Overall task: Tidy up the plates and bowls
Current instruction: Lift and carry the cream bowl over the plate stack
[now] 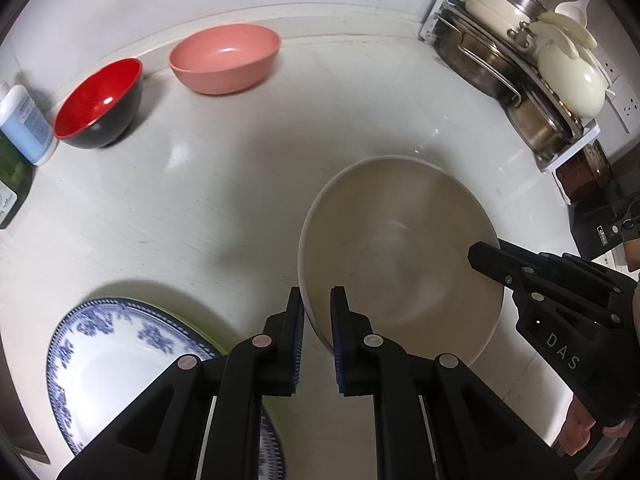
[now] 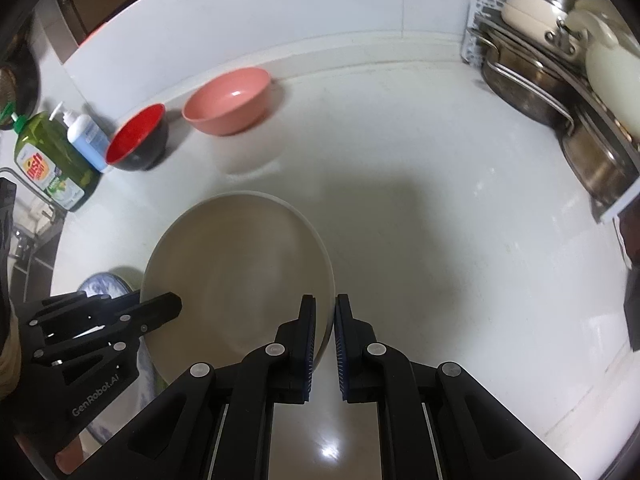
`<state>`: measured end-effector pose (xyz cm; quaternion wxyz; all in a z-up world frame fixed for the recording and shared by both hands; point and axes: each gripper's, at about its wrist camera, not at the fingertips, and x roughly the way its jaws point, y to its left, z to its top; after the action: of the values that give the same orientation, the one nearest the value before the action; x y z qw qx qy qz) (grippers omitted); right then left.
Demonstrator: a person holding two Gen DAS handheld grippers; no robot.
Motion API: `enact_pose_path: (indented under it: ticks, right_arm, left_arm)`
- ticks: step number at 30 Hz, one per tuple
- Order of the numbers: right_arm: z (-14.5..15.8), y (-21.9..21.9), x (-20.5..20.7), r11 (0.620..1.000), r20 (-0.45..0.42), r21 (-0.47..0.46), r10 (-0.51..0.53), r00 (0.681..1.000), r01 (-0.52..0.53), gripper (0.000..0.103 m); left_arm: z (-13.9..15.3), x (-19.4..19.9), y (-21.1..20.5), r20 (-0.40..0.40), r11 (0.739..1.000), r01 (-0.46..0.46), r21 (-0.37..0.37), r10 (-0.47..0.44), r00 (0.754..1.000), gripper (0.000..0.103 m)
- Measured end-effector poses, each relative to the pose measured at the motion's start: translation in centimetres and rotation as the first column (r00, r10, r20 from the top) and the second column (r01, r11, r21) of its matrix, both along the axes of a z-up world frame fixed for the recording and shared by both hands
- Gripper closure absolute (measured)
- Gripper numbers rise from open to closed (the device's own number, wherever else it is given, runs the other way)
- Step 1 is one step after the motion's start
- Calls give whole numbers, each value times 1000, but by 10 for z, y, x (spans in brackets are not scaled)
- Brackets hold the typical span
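Note:
A large beige bowl (image 1: pixel 400 252) (image 2: pixel 236 276) is held between both grippers above the white counter (image 1: pixel 224 184). My left gripper (image 1: pixel 317 300) is shut on its left rim; it also shows in the right wrist view (image 2: pixel 160 310). My right gripper (image 2: pixel 325 308) is shut on its right rim; it also shows in the left wrist view (image 1: pixel 486 258). A blue-patterned white plate (image 1: pixel 116 364) (image 2: pixel 98 282) lies at the lower left on a green plate edge (image 1: pixel 200 332). A pink bowl (image 1: pixel 224 58) (image 2: pixel 228 100) and a red-and-black bowl (image 1: pixel 98 104) (image 2: pixel 136 138) stand by the back wall.
A rack of steel pots, lids and a cream pot (image 1: pixel 520 60) (image 2: pixel 560 80) fills the right corner. A green dish-soap bottle (image 2: pixel 52 160) and a blue pump bottle (image 1: pixel 24 120) (image 2: pixel 86 136) stand at the left. A dark box (image 1: pixel 584 172) sits at the right.

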<state>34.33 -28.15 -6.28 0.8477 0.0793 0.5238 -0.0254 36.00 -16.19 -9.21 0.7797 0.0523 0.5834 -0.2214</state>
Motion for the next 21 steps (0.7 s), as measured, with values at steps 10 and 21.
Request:
enact_pose_path:
  ticks: [10,21]
  right_arm:
    - [-8,-20,-10,1000,-29,-5,5,1000,-5,92]
    - [-17,-34,-12,1000,-59,2,9,998,-9,92]
  left_arm:
    - [-13,-8,-18,-30,1000,-4,12,4,1000,89]
    - [-23,-12,-26,-46,1000,-5,28,7,999,89]
